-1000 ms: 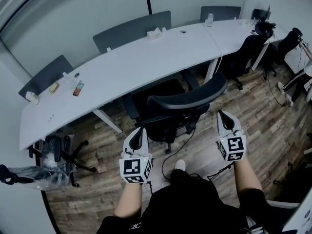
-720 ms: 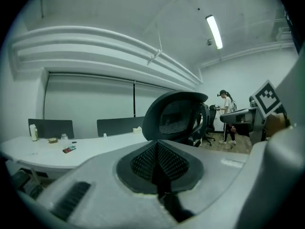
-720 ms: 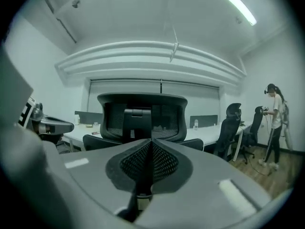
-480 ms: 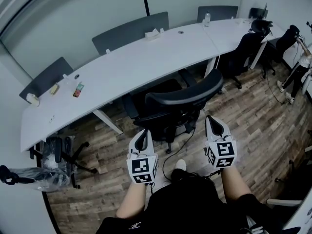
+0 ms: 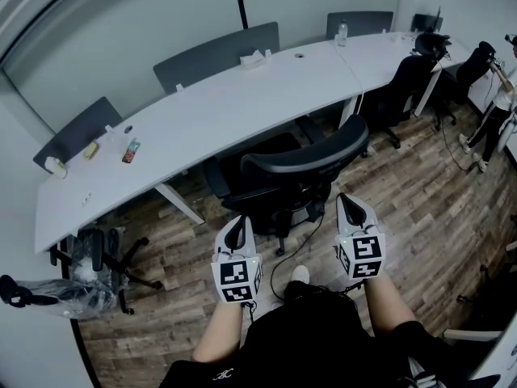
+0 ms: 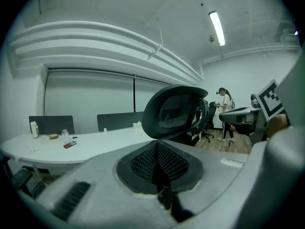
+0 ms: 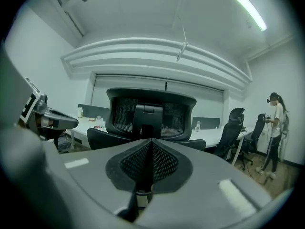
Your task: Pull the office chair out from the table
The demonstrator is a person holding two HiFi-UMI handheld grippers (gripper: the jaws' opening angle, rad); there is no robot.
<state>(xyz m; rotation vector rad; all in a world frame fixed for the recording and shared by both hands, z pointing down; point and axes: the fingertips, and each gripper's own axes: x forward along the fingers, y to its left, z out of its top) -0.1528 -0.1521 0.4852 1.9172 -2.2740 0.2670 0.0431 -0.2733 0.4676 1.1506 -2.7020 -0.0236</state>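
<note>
The black mesh-backed office chair (image 5: 300,174) stands tucked against the long white curved table (image 5: 202,124), its back toward me. My left gripper (image 5: 236,225) hangs just behind the chair's left side, jaws shut and empty. My right gripper (image 5: 348,202) hovers behind the chair's right side, also shut on nothing. Neither touches the chair. In the left gripper view the chair's curved back (image 6: 175,111) rises beyond the closed left gripper (image 6: 156,152). The right gripper view faces the chair's back (image 7: 150,112) squarely over the closed right gripper (image 7: 151,149).
More black chairs (image 5: 406,86) stand at the table's right end, and another chair (image 5: 98,253) sits low on the left. A person (image 5: 502,103) stands at the far right. A bottle (image 5: 347,31), a tissue box (image 5: 255,55) and small items (image 5: 129,149) lie on the table. A cable (image 5: 279,267) runs across the wooden floor.
My right gripper has shifted left, closer in behind the chair. The left gripper has edged slightly right and down. Both stayed shut.
</note>
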